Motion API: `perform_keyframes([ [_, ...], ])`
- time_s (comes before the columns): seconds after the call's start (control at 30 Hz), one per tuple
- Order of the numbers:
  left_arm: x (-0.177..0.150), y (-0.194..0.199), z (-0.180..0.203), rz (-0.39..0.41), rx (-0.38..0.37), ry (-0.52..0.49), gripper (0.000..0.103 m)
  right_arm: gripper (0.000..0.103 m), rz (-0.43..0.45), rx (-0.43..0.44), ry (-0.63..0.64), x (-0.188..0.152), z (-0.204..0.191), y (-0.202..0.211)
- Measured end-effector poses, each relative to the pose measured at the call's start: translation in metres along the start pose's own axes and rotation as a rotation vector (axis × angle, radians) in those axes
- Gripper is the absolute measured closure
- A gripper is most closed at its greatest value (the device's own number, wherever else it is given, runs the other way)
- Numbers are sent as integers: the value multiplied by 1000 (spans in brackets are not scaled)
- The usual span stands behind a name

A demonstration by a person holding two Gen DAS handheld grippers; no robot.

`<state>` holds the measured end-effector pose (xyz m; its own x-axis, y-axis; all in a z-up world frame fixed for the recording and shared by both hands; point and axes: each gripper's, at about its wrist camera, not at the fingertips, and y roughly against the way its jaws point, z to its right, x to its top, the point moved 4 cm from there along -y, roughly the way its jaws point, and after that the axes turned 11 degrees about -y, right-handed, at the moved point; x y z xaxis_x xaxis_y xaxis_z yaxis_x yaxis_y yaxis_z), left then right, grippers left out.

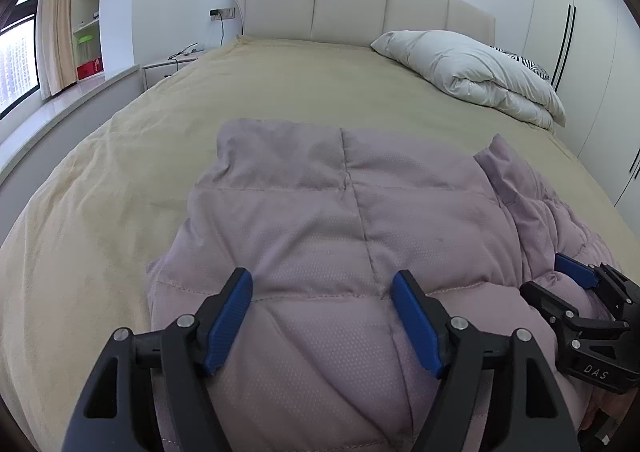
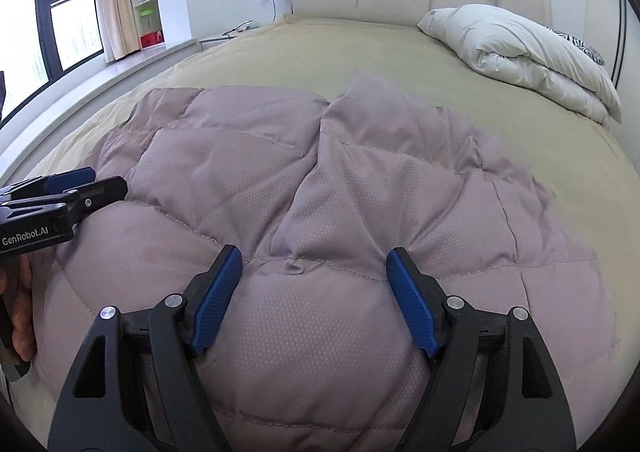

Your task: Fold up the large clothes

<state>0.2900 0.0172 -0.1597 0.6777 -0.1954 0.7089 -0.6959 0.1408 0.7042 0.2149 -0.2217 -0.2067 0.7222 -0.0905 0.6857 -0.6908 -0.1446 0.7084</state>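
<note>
A mauve quilted puffer jacket point(image 1: 320, 236) is spread on the beige-covered bed point(image 1: 120, 156). The left gripper point(image 1: 322, 286) and right gripper point(image 2: 314, 264) are held wide apart-jawed above its padding, nothing grasped.

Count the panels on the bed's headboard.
4. They run side by side along the beige headboard, from the wall-socket end to behind the white folded duvet. None looks hidden.
</note>
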Motion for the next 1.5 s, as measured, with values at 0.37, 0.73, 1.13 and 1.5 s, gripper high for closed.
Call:
perform_keyframes([
  [0.37, 0, -6, -2, -21, -27, 25, 27, 27, 17, 15, -3, 0, 6, -4],
  [0.73, 10, 31, 55, -3, -45, -64, 27, 26, 110, -79, -198, 21, 99, 70],
  [1.13, -1, 7, 52, -5, -51, -57, 20, 22, 33, -79, -223, -15, 134, 25],
  [1.5, 1, 14, 44, -9, -94, -23, 21, 22, 45, -56, -232, -23, 132, 29],
])
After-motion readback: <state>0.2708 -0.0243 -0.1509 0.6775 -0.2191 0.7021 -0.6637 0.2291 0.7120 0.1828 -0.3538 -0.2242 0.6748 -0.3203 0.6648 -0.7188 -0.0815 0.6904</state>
